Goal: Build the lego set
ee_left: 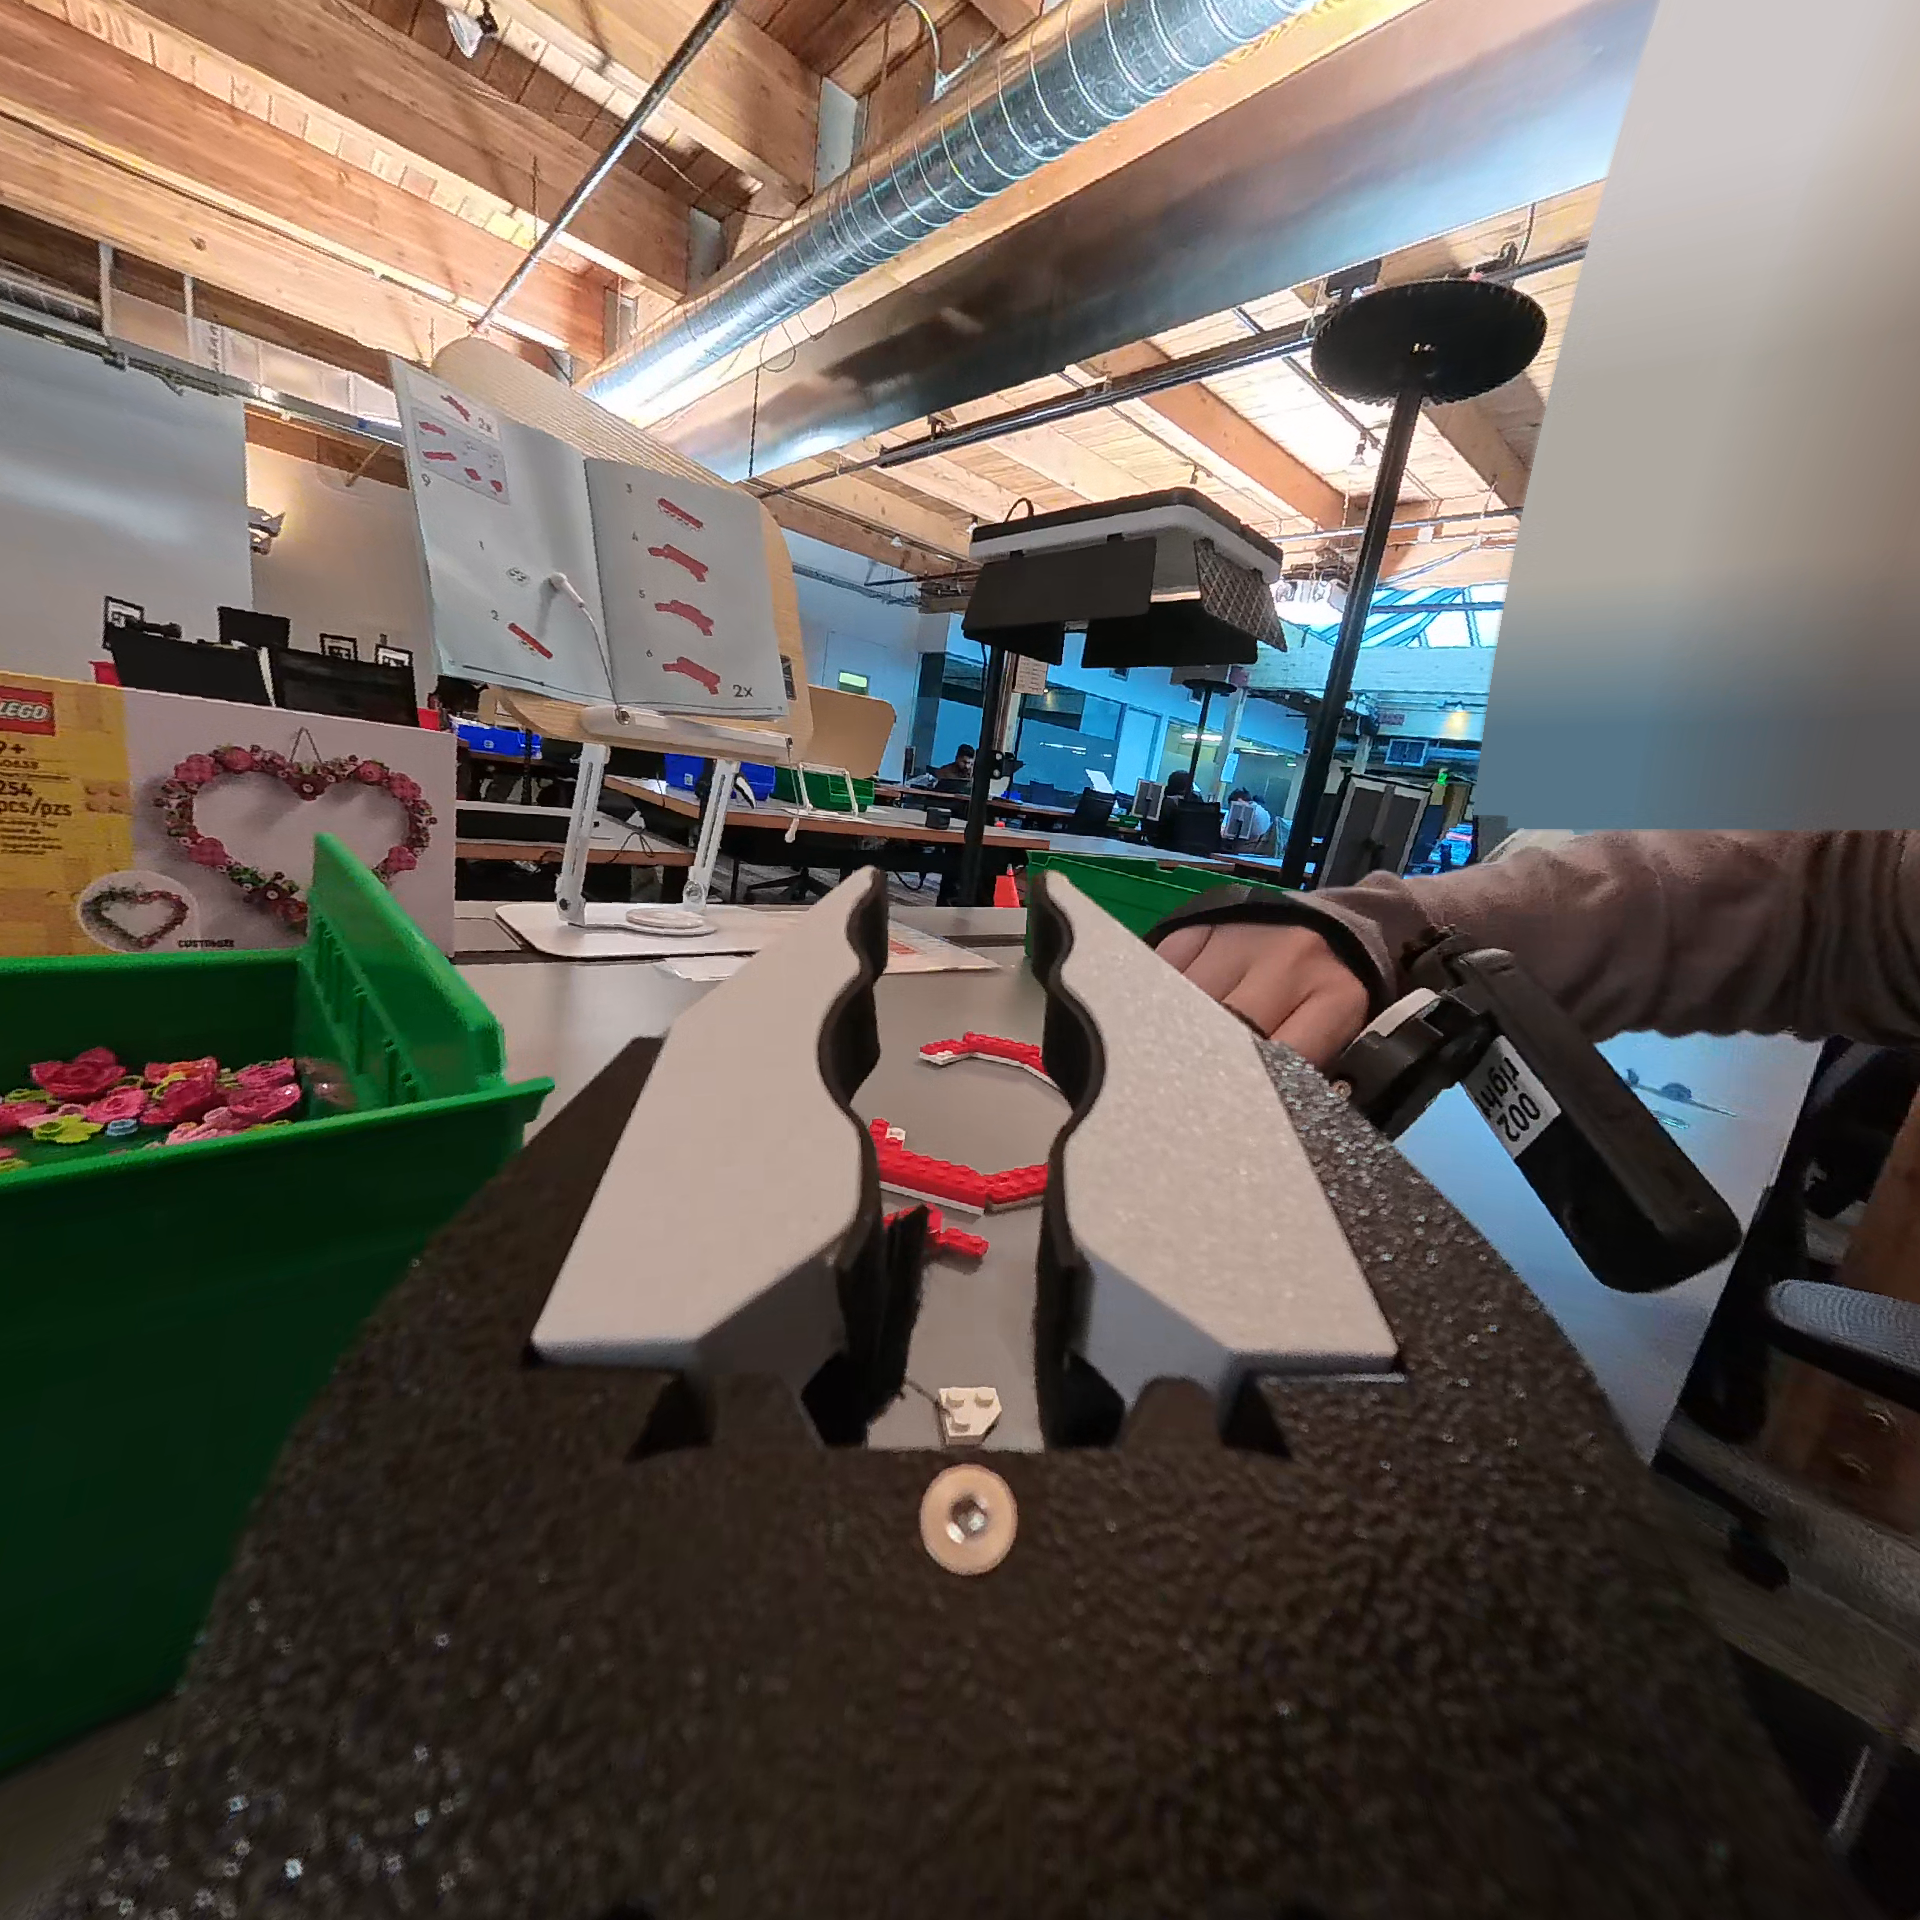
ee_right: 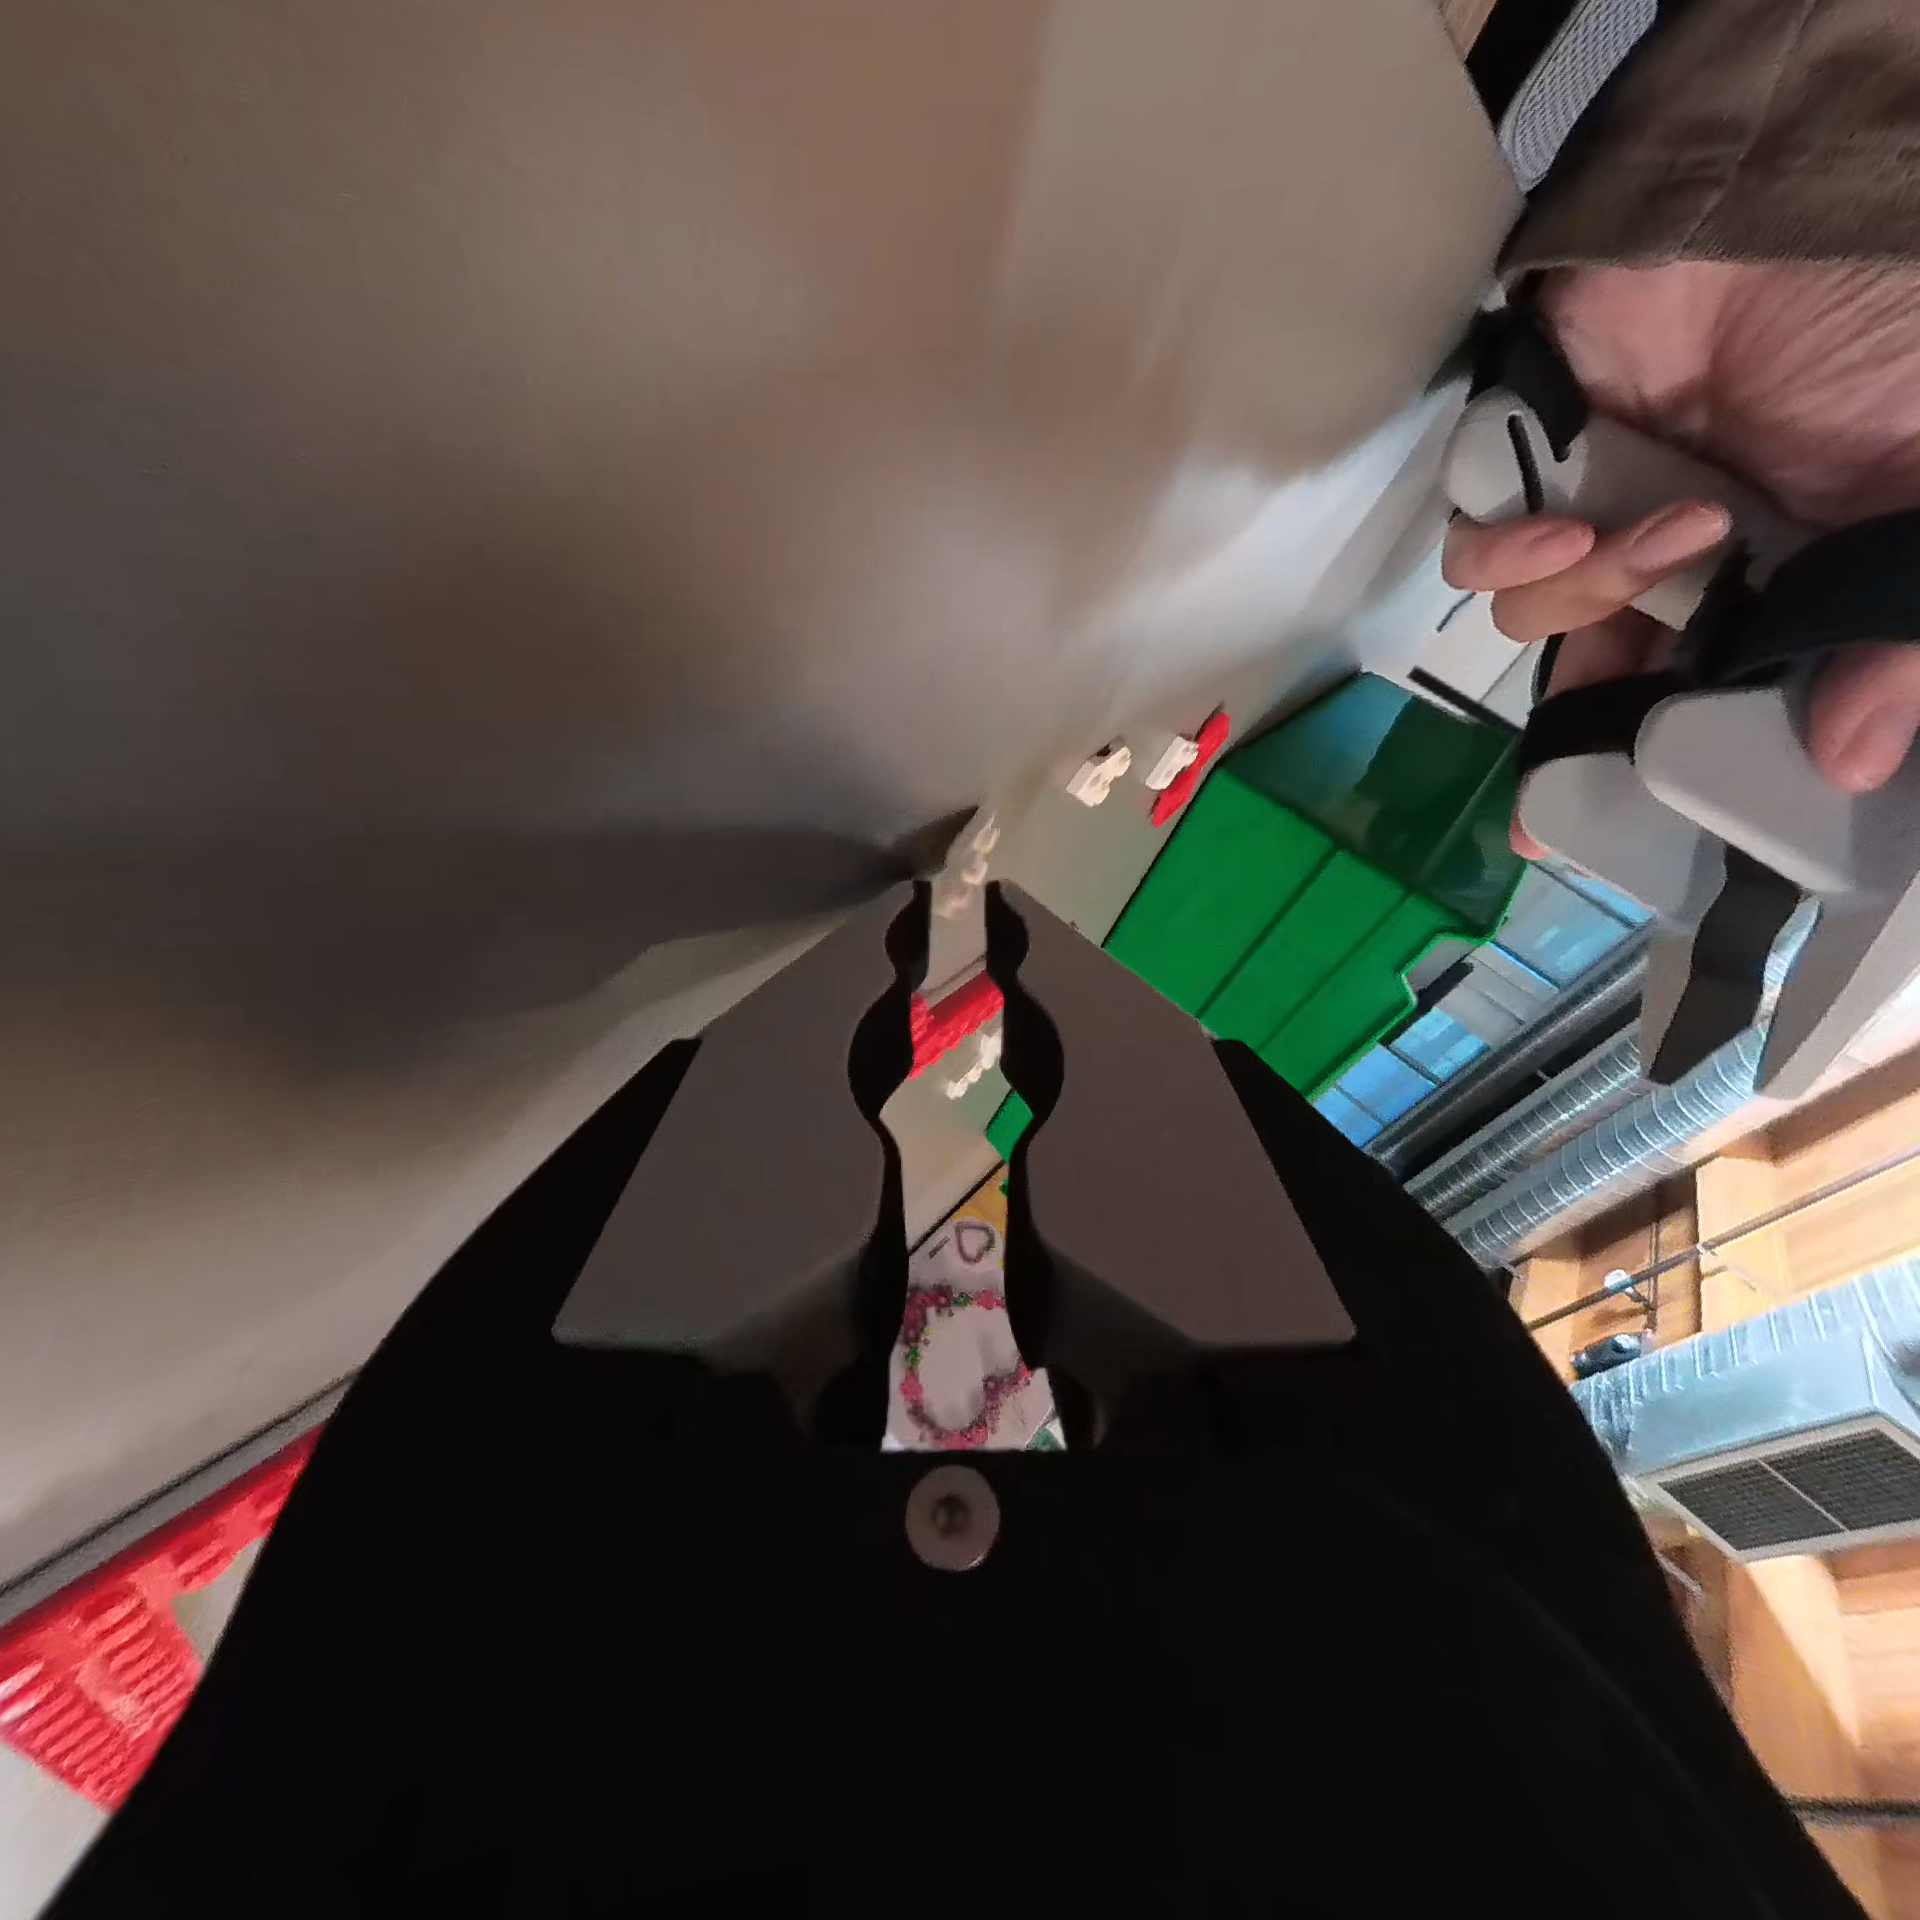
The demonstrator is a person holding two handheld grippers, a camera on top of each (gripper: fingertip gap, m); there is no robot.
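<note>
Left tongs [ee_left: 956, 935] are released, with a clear gap between the jaws and nothing held; they hover low over the desk [ee_left: 582, 1008]. Between the jaws lie the task's pieces: a red-and-white arc [ee_left: 982, 1055] farthest off, a red plate assembly [ee_left: 956, 1169] nearer, and a small white plate [ee_left: 968, 1413] closest to the camera. Right tongs [ee_right: 956, 894] are nearly closed at the tips; whether they grip one of the small white pieces [ee_right: 966, 873] cannot be told, as the view is rolled over and motion-blurred.

Hazards: the blur suggests fast motion, so the right tongs may strike or scatter loose pieces; the white plate lies flat and thin, so the tongs may slide over it; the green bin [ee_left: 239, 1132] of pink flower parts stands near, and a wide sweep could knock it.

Markings: the set box [ee_left: 223, 821] carries a brand logo and print; the instruction booklet [ee_left: 592, 582] shows step numbers; the right tool bears a sticker; none is transcribed here.
</note>
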